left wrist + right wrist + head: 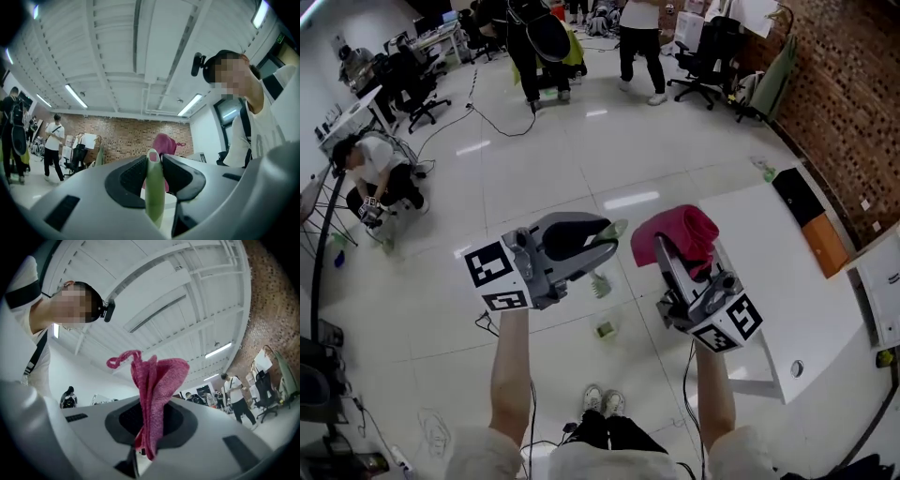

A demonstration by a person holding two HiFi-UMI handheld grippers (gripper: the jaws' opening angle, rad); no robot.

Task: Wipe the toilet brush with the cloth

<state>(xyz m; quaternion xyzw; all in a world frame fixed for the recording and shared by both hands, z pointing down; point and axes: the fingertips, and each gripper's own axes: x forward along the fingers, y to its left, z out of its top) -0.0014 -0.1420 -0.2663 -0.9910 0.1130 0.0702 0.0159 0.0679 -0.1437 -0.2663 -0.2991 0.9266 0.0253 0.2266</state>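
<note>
Your two forearms reach forward from the bottom of the head view, each with a gripper held above the pale floor (581, 141). Your shoes (602, 401) show between them, lower down.

Your left gripper (605, 242) points to the right. Its jaws are clenched on the brush (617, 228), on the pale green handle. In the left gripper view the handle (153, 187) stands upright between the two dark pads, which press on it from both sides, and its end is pink. In the head view the bristle end (600, 284) hangs below the jaws, over the floor.

Your right gripper (675, 255) points away from you. It is grasping the pink cloth (680, 230), which bunches up above the jaws. In the right gripper view the cloth (152, 394) is pinched between the pads, and a thin loop (123, 357) stands out at its top.

Cloth and brush handle are just beside each other; whether they touch is not clear. On the floor under the grippers lies one small greenish thing (606, 329), too small to tell. At your right stands a white table (787, 281).
</note>
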